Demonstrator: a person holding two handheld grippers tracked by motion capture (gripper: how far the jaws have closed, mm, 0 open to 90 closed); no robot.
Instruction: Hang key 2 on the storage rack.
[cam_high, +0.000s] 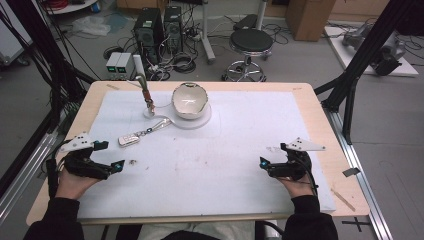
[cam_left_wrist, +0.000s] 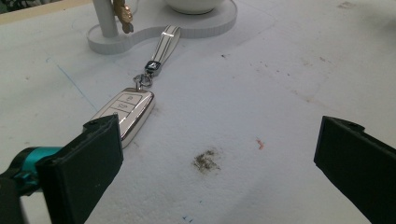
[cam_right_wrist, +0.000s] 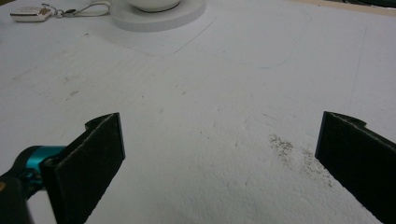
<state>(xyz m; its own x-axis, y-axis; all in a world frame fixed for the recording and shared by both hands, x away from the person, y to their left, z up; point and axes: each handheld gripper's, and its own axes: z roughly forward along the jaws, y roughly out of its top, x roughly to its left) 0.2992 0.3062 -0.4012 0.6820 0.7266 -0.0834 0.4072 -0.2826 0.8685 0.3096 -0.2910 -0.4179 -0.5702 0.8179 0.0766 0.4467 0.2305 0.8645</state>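
Both grippers, left and right, gape wide, empty; approach stage. Next, left reaches forward to the key fob just ahead.

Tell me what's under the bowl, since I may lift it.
The bowl sits on a white stand base, whose post rises beside it. The base beneath the bowl is covered.

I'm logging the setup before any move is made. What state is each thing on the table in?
left gripper: open, holding nothing.
right gripper: open, holding nothing.
key fob: flat on the mat, strap lying onto the white base.
bowl: upright on the white base.
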